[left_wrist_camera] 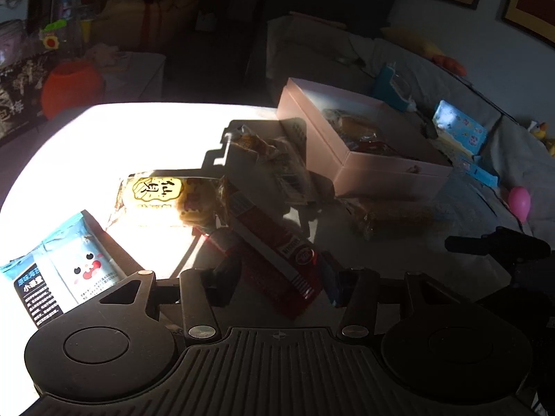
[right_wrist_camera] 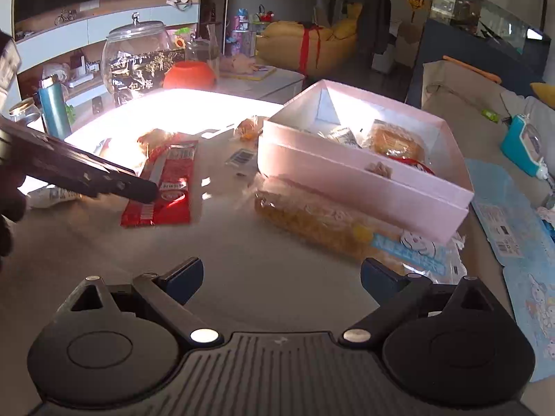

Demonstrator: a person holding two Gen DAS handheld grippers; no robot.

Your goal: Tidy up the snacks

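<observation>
My left gripper [left_wrist_camera: 277, 274] is closed around a red snack packet [left_wrist_camera: 277, 253], [right_wrist_camera: 163, 180] that lies tilted on the white table; it shows from outside in the right wrist view [right_wrist_camera: 149, 190]. My right gripper [right_wrist_camera: 281, 277] is open and empty above bare table, just left of a clear bag of golden snacks [right_wrist_camera: 312, 218], [left_wrist_camera: 385, 215]. A pink box [right_wrist_camera: 364, 187], [left_wrist_camera: 381, 170] holds several wrapped snacks. A yellow rice cracker packet [left_wrist_camera: 163, 197] and a blue packet [left_wrist_camera: 62, 274] lie to the left.
A clear wrapped pastry [left_wrist_camera: 270, 149] lies behind the red packet. A glass jar [right_wrist_camera: 138, 59], an orange bowl [right_wrist_camera: 189, 74] and a teal bottle [right_wrist_camera: 55, 107] stand at the table's far left. Blue cards [right_wrist_camera: 503, 215] lie at the right. Sunlight glares on the far tabletop.
</observation>
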